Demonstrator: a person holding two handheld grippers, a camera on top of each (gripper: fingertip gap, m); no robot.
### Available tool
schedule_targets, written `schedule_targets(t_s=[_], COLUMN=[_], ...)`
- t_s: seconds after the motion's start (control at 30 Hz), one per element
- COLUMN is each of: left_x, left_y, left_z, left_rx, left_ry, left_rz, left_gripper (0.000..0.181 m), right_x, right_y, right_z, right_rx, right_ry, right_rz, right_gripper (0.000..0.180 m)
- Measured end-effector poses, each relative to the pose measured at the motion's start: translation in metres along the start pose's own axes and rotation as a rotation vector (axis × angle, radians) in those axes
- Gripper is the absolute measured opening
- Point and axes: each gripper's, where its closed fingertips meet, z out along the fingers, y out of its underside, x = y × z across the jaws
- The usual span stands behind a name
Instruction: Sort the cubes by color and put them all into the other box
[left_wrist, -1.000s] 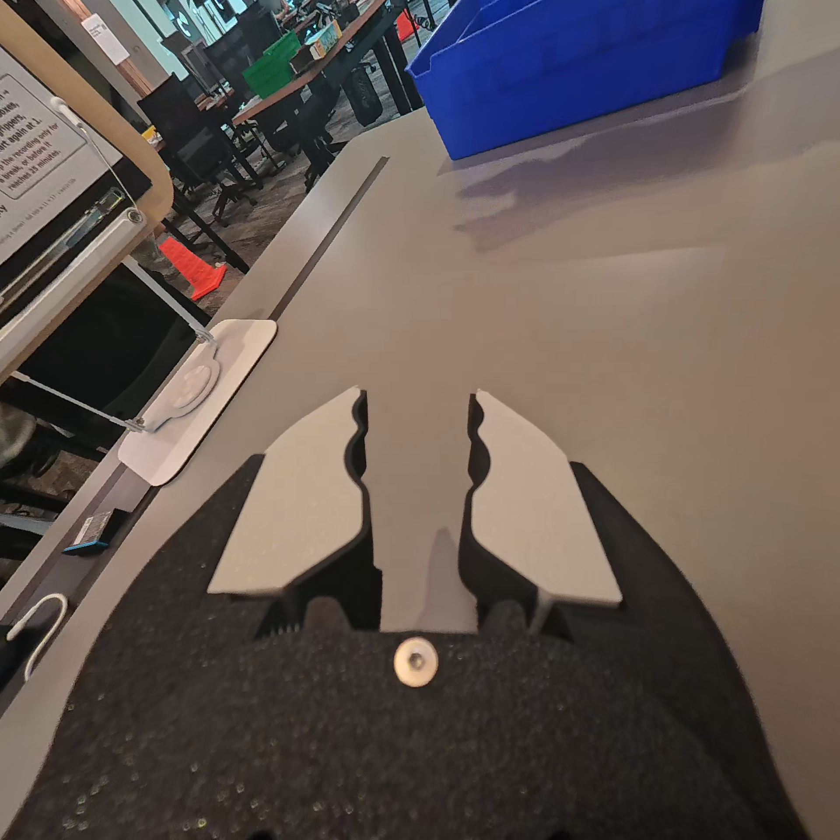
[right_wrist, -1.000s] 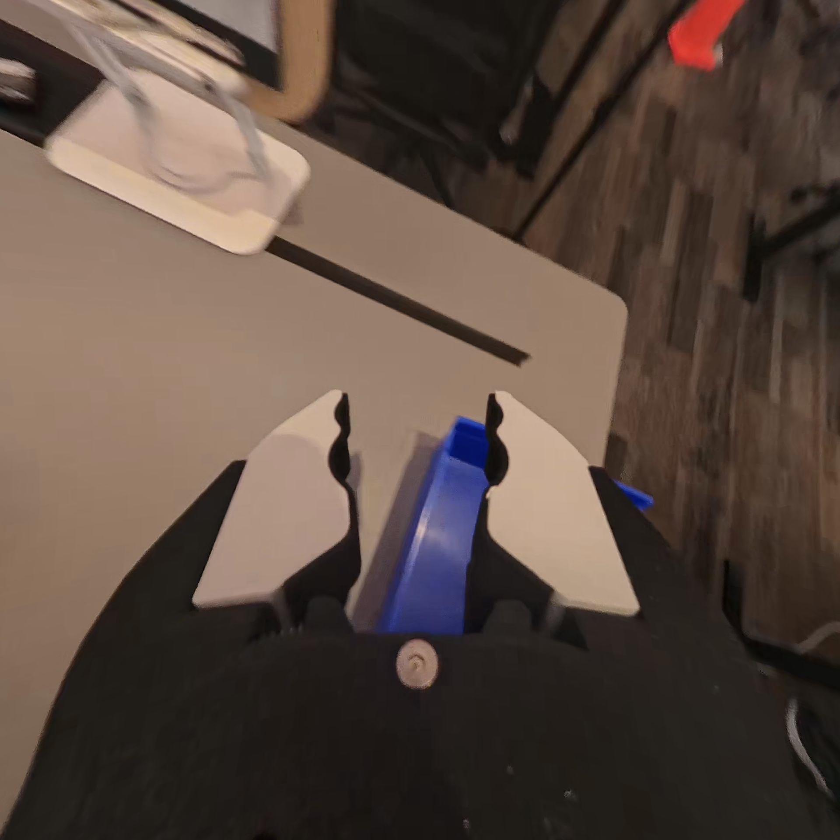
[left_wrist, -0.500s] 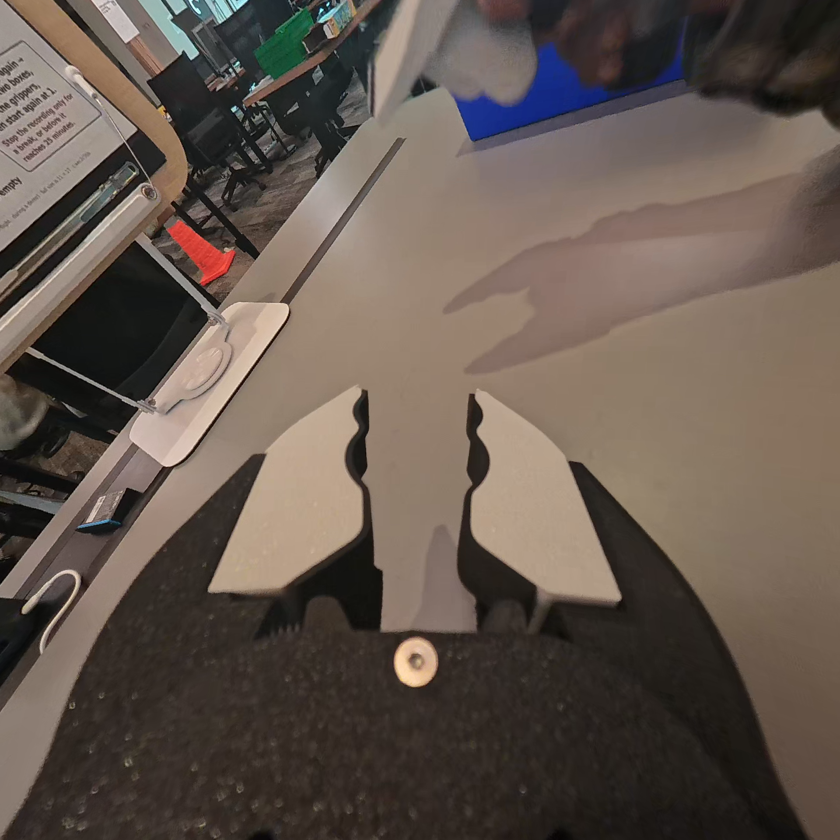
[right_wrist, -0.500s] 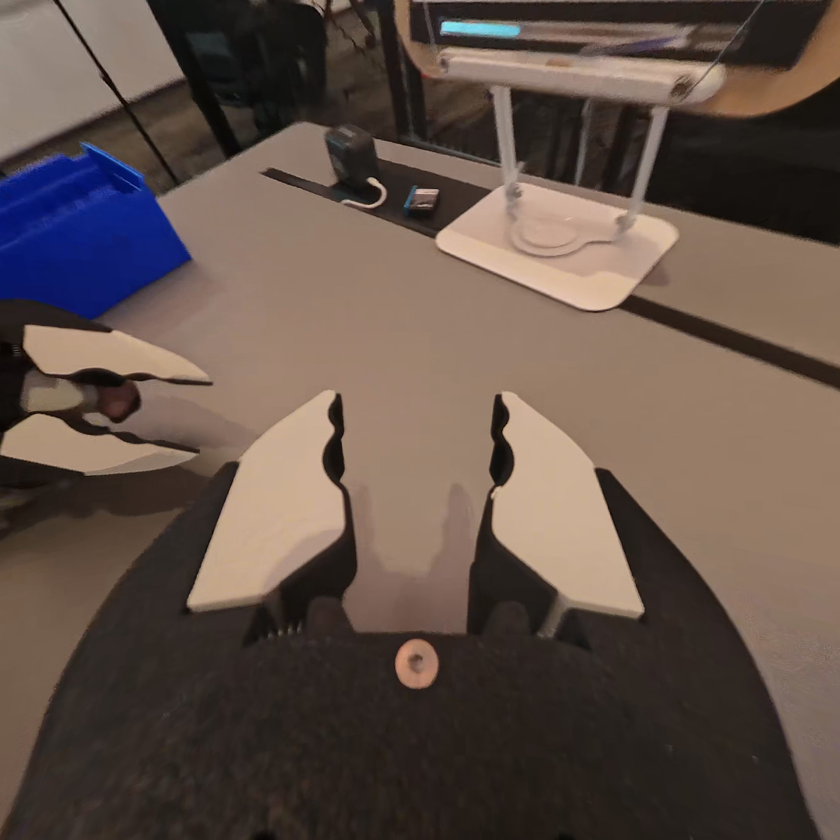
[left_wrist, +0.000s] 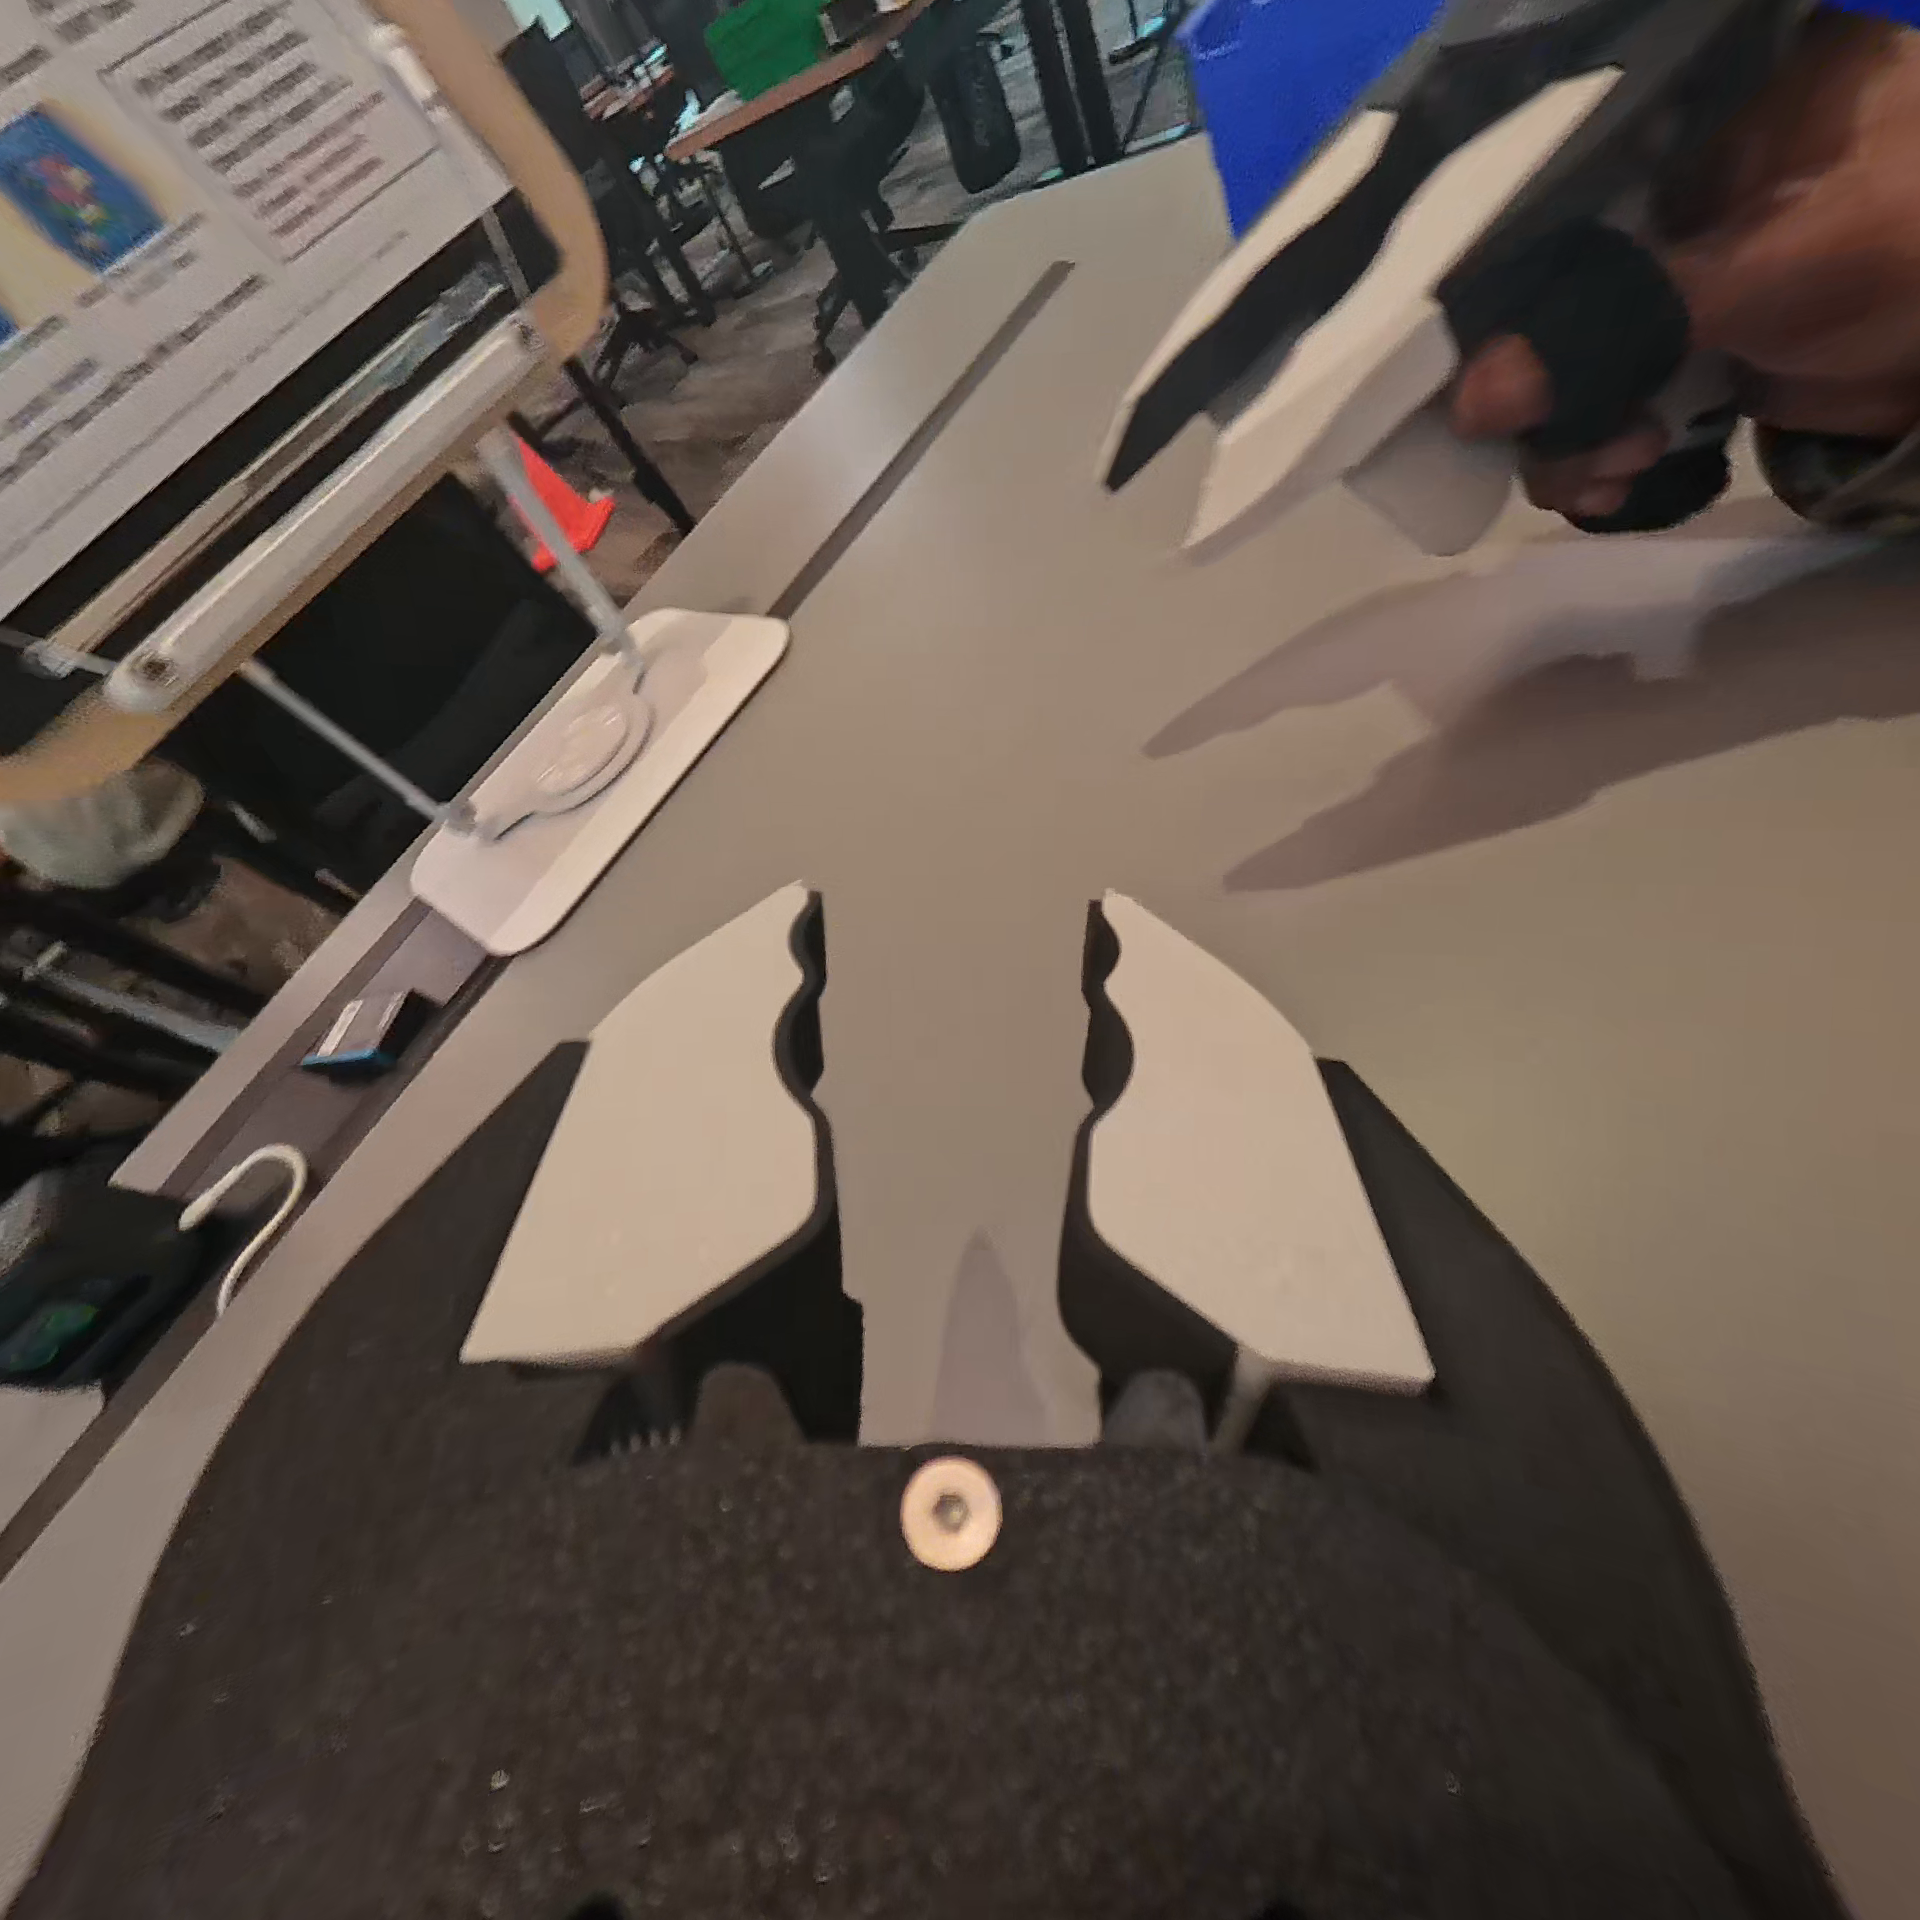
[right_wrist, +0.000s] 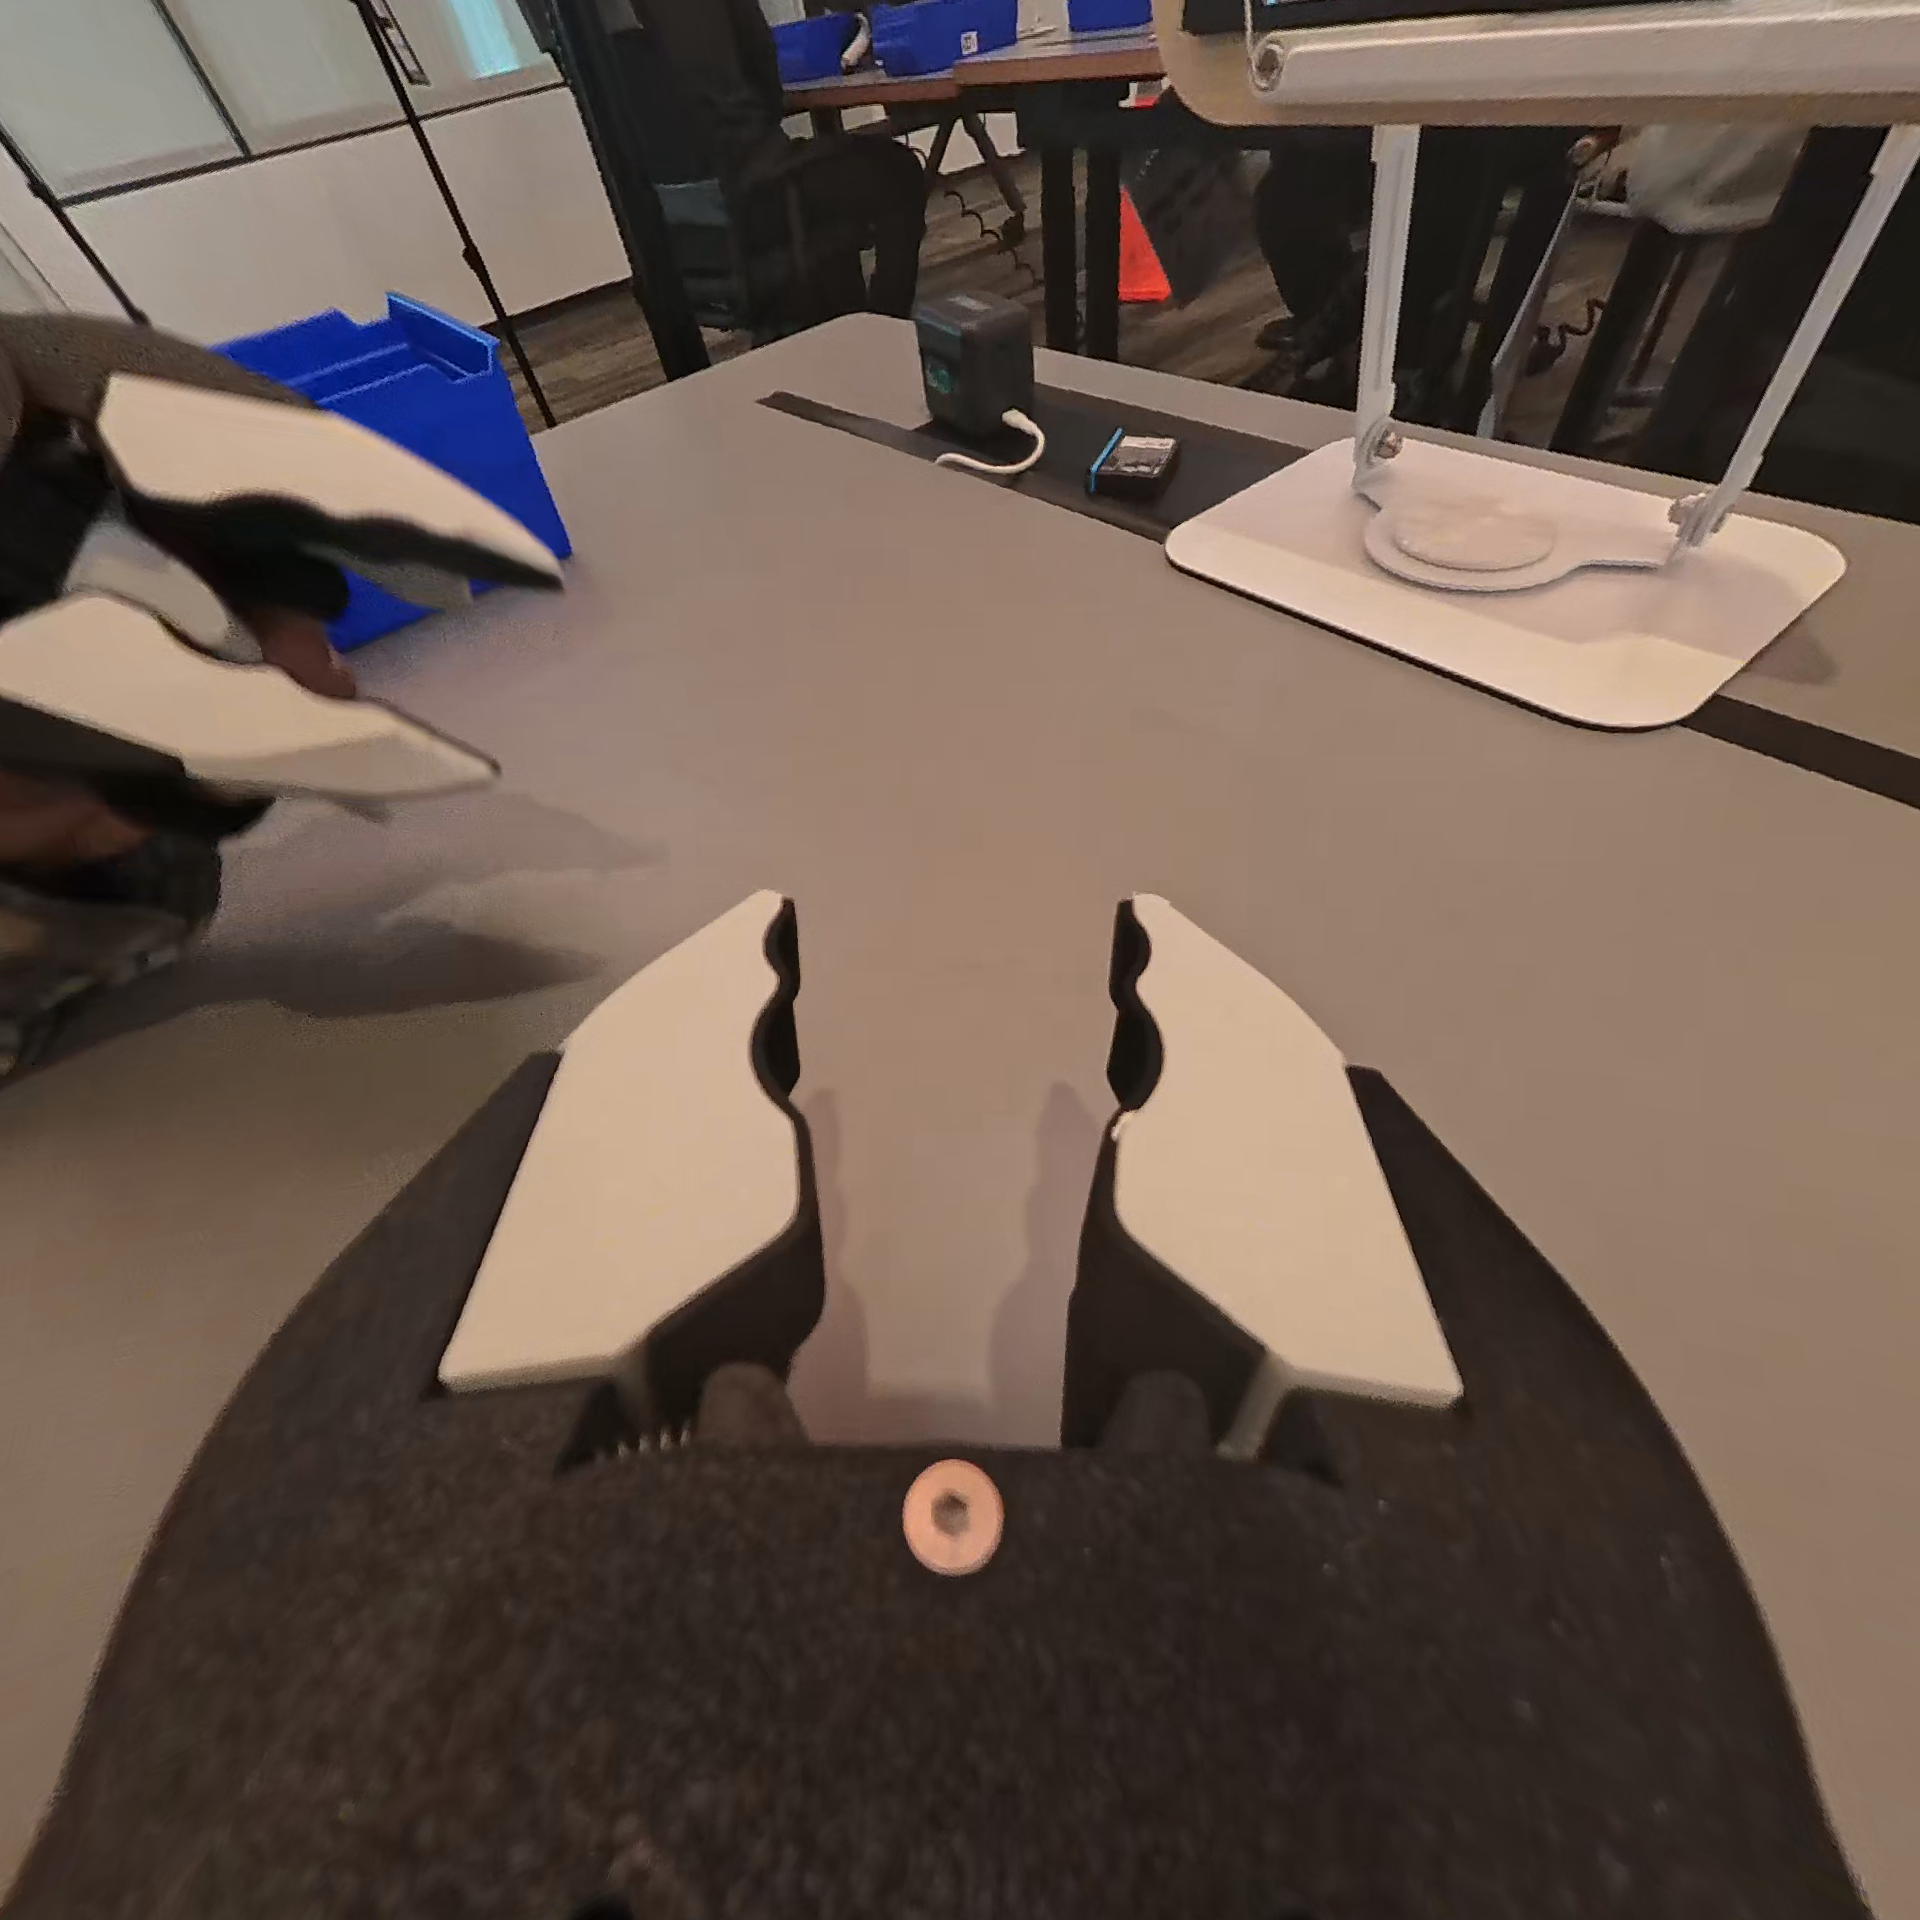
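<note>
Grippers hang low over the bare grey counter (right_wrist: 1299, 831), both empty: the left gripper (left_wrist: 951, 914) has its jaws parted with nothing but counter showing between them, and the right gripper (right_wrist: 956, 914) is spread a touch wider, also holding nothing. No cubes show anywhere in either view, and the only task item in sight is a blue box (right_wrist: 436, 416) at the counter's far edge, behind the left gripper in the right wrist view, its contents hidden from here. My read: parted jaws mean the hands are poised for a pick, with the sorting apparently not yet begun.
</note>
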Motion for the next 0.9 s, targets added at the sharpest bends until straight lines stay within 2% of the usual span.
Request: schedule_targets(t_s=[0.13, 0.27, 0.37, 0.43, 0.53, 0.63, 0.77, 0.9], left_x=[-0.043, -0.106, -0.154, -0.173, -0.181, -0.174, -0.160, -0.152], left_y=[0.001, 0.014, 0.037, 0.062, 0.111, 0.159, 0.211, 0.238], left_z=[-0.041, -0.108, -0.166, -0.197, -0.232, -0.253, -0.265, -0.264], left_rx=[0.006, -0.090, -0.203, -0.278, -0.420, -0.528, -0.654, -0.697], left_ry=[-0.054, -0.147, -0.185, -0.128, 0.020, 0.162, 0.274, 0.339], left_rz=[-0.082, -0.083, -0.095, -0.126, -0.146, -0.141, -0.136, -0.156], left_gripper=[0.048, 0.049, 0.051, 0.053, 0.058, 0.052, 0.055, 0.056], right_x=[-0.002, -0.007, -0.014, -0.018, -0.024, -0.030, -0.035, -0.042], right_y=[0.001, 0.003, 0.004, 0.005, 0.004, -0.001, -0.006, -0.003], right_z=[-0.001, 0.001, 0.003, 0.004, 0.007, 0.009, 0.013, 0.021], right_rx=[-0.004, -0.016, -0.020, -0.025, -0.026, 0.005, 0.024, -0.006], right_ry=[-0.006, -0.028, -0.056, -0.066, -0.078, -0.084, -0.069, -0.058], right_rz=[-0.004, 0.008, 0.017, 0.012, 0.008, 0.024, 0.021, 0.024], right_gripper=[0.057, 0.056, 0.056, 0.056, 0.056, 0.056, 0.055, 0.055])
